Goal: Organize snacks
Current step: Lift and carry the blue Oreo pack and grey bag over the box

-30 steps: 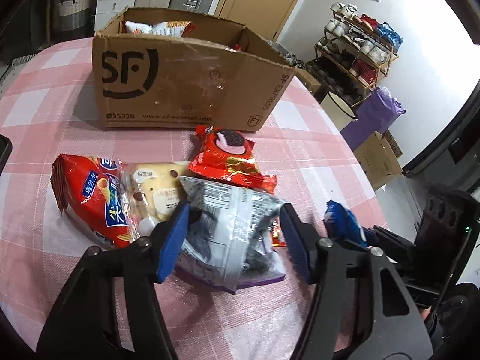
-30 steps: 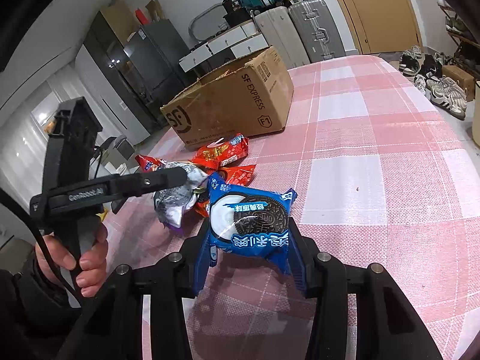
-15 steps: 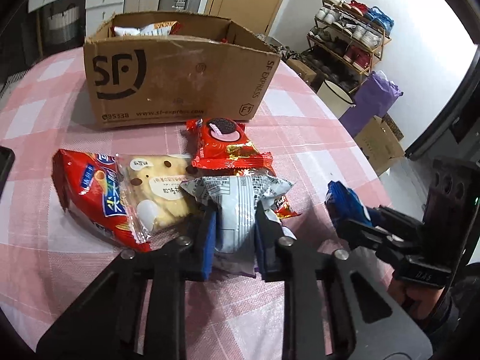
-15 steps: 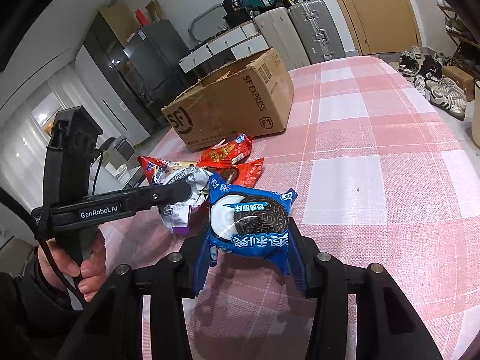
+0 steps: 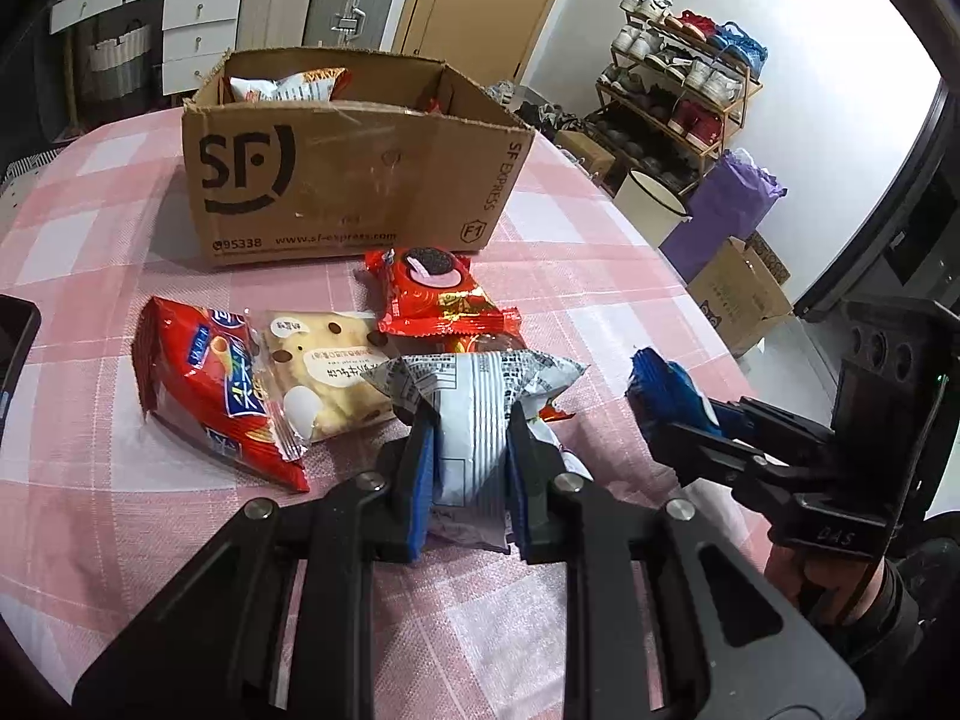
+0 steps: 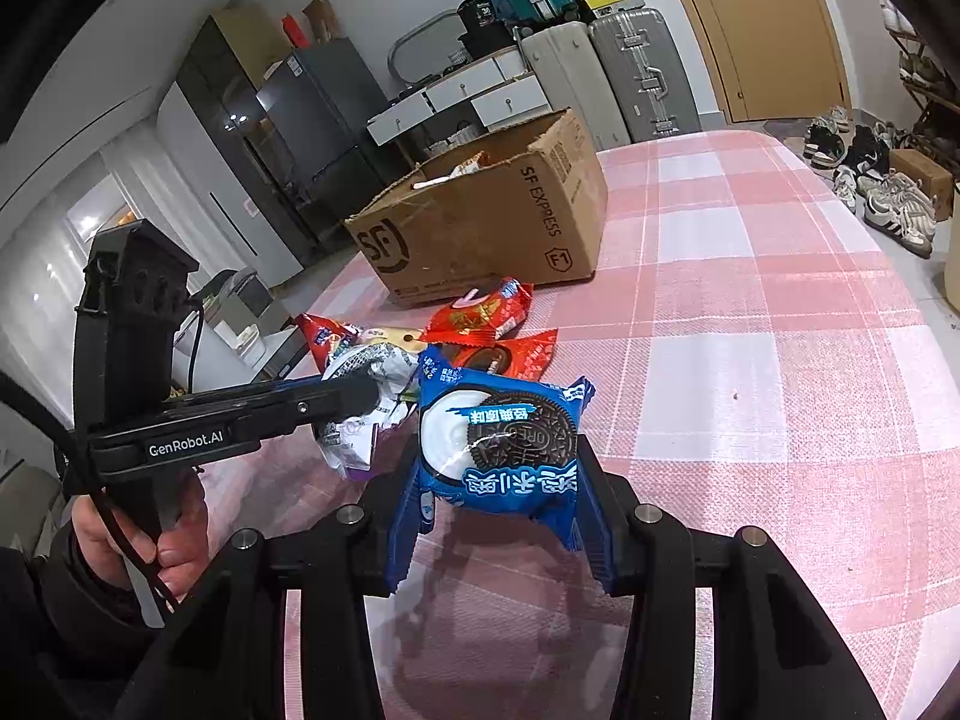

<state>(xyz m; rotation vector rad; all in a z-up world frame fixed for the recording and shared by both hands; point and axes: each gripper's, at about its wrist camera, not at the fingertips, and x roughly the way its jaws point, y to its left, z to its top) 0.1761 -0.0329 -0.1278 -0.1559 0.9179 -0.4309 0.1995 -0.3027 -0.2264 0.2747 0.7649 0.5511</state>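
My left gripper point(image 5: 471, 450) is shut on a silver and white snack packet point(image 5: 480, 396) and holds it just above the pink checked table. My right gripper point(image 6: 501, 480) is shut on a blue Oreo packet point(image 6: 498, 438), held above the table; it also shows in the left wrist view point(image 5: 666, 396). An open SF Express cardboard box point(image 5: 354, 180) stands behind, with a few snack bags inside. On the table before it lie a red Oreo packet point(image 5: 435, 294), a cookie packet point(image 5: 327, 372) and a red snack bag point(image 5: 210, 390).
A dark flat object point(image 5: 15, 342) lies at the table's left edge. The table's right edge drops to the floor, where a shoe rack point(image 5: 678, 96), a purple bag point(image 5: 732, 210) and a small carton point(image 5: 738, 294) stand. Suitcases and drawers stand behind the box.
My left gripper closed on the silver packet and lifted it slightly toward the box. My right gripper kept hold of the blue Oreo packet and barely moved.
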